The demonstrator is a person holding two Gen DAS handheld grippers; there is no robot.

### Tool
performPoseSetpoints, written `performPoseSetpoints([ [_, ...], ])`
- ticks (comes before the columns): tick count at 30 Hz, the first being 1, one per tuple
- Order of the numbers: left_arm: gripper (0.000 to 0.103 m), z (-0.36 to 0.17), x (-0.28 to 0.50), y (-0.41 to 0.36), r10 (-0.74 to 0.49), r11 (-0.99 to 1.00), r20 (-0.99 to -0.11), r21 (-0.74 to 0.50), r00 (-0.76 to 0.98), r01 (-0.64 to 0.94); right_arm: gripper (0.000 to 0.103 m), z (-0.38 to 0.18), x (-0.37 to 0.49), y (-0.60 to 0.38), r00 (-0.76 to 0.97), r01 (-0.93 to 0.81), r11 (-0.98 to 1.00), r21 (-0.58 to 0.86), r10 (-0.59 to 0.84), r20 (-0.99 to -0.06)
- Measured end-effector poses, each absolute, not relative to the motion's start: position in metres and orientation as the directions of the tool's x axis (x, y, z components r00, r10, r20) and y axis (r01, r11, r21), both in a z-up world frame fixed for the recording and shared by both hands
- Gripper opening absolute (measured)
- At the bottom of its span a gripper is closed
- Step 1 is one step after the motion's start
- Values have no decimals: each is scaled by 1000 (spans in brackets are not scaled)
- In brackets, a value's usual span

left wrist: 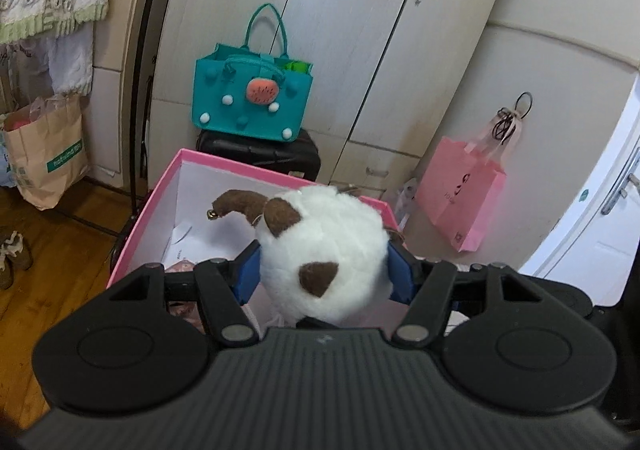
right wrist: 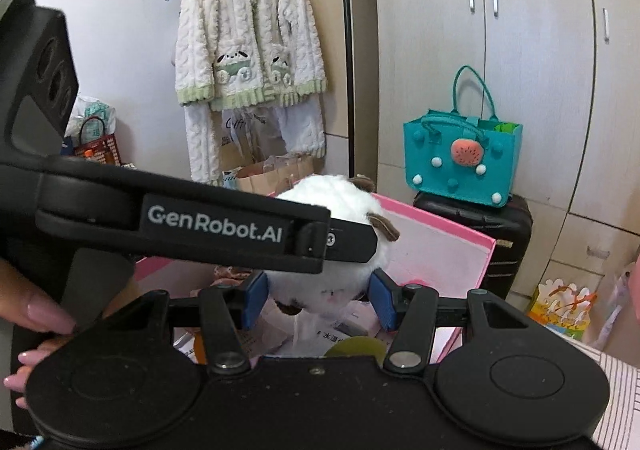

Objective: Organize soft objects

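A round white plush toy point(left wrist: 324, 254) with brown ears and a brown horn sits between the blue pads of my left gripper point(left wrist: 324, 270), which is shut on it above the open pink box point(left wrist: 160, 202). In the right wrist view the same plush point(right wrist: 320, 282) hangs over the pink box point(right wrist: 452, 246), with the left gripper's black body point(right wrist: 208, 226) across it. My right gripper point(right wrist: 318, 300) is open, its blue pads on either side of the plush's lower part; whether they touch it I cannot tell. The box holds papers and small items.
A teal felt bag point(left wrist: 252, 98) stands on a black suitcase point(left wrist: 260, 152) behind the box. A pink paper bag point(left wrist: 460, 194) hangs at the right and a brown paper bag point(left wrist: 44, 158) stands at the left. A white knitted cardigan point(right wrist: 248, 38) hangs on a rack. Wardrobe doors stand behind.
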State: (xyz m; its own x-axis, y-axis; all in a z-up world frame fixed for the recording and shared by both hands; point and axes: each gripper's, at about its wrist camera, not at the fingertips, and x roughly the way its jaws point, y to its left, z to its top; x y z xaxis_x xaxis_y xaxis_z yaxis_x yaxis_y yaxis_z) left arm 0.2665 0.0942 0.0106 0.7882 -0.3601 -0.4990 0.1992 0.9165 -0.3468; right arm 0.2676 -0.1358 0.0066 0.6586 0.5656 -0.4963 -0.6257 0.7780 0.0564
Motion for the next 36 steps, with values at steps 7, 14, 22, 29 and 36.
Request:
performPoseSetpoints([
  [7,66,16,256,96,-281,945,-492,-292,824,148,60,7,262,-139,698,-593,805,2,516,-497],
  [14,74,22,215,102,-320,934,-470,-301,823,191,68,12,230,-162,709,-591,807,3,521,-476],
  [22,101,32,191,90,-240,970,-557,-176,795,169,68,20,197,-194,710,-544,835,86,513,-482],
  [29,101,62,163,72,-74,997,-618,-20,783,79,80,32,174,-215,759,-445,894,45,403,-512],
  [36,101,79,108,59,-89,993,-558,17,825,119,97,51,130,-233,840,-270,961,-64,202,-504],
])
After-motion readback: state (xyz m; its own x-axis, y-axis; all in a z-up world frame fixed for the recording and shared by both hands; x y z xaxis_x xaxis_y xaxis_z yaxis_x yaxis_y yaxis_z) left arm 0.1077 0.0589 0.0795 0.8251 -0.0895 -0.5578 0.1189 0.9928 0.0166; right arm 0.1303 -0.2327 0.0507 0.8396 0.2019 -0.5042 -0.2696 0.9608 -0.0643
